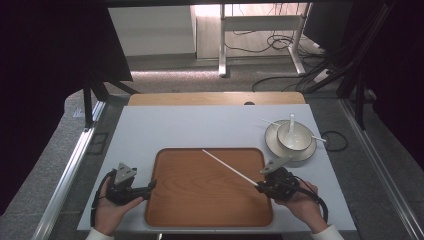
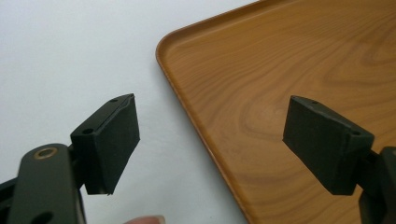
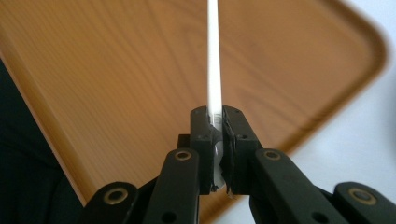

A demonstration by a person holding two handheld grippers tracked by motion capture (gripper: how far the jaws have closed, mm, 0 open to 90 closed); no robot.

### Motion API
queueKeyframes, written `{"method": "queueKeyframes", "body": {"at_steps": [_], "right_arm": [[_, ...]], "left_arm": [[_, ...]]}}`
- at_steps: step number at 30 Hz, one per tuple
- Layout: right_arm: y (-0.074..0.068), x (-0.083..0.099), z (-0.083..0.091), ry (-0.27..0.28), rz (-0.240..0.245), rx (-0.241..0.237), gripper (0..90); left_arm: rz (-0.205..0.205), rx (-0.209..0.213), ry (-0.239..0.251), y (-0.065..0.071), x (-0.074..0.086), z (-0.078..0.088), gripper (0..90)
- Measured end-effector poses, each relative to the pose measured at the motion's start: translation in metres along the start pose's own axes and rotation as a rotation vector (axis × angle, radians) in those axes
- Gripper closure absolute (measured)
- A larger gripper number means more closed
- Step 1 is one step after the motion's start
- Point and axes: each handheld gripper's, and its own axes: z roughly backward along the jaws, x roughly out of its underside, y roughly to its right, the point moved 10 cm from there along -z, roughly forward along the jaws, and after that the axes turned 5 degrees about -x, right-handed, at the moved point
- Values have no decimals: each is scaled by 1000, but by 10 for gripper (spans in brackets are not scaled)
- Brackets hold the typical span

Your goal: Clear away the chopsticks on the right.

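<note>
One thin white chopstick (image 1: 230, 168) is clamped by its near end in the right gripper (image 1: 261, 186), whose jaws are pressed together on it, and it slants out over the wooden tray (image 1: 165, 210) toward the tray's far edge. It looks light and stiff, probably smooth plastic or melamine, so it should weigh almost nothing but could slip or pivot between the pads if knocked. Held this far back, the long free end will swing with any wrist turn; a hold nearer the middle would steady it, though the end grip suits laying it flat.

In the right gripper view the shaft (image 3: 214, 56) rises straight from between the pads, with the tray's wood grain behind. That pinch is too small to judge in the high view, which instead gives the layout: a white bowl (image 1: 295, 136) on a saucer (image 1: 274, 145) beyond the tray's far right corner, holding a spoon (image 1: 291, 123) and what may be a second chopstick (image 1: 269, 121). The left gripper (image 2: 210, 144) has its jaws wide apart with nothing between them, poised over the tray's left rim (image 2: 187, 112).
</note>
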Motion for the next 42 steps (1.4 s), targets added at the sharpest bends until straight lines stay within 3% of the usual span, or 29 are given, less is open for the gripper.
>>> {"method": "queueKeyframes", "body": {"at_steps": [4, 11, 42], "right_arm": [[-9, 7, -17, -56, -29, 0, 839], [-10, 20, -26, -95, -82, 27, 836], [-14, 35, -26, -149, -27, 57, 826]], "left_arm": [[8, -6, -2, -2, 2, 1, 181], [5, -4, -6, -1, 3, 1, 181], [-1, -4, -15, 0, 5, -2, 181]]}}
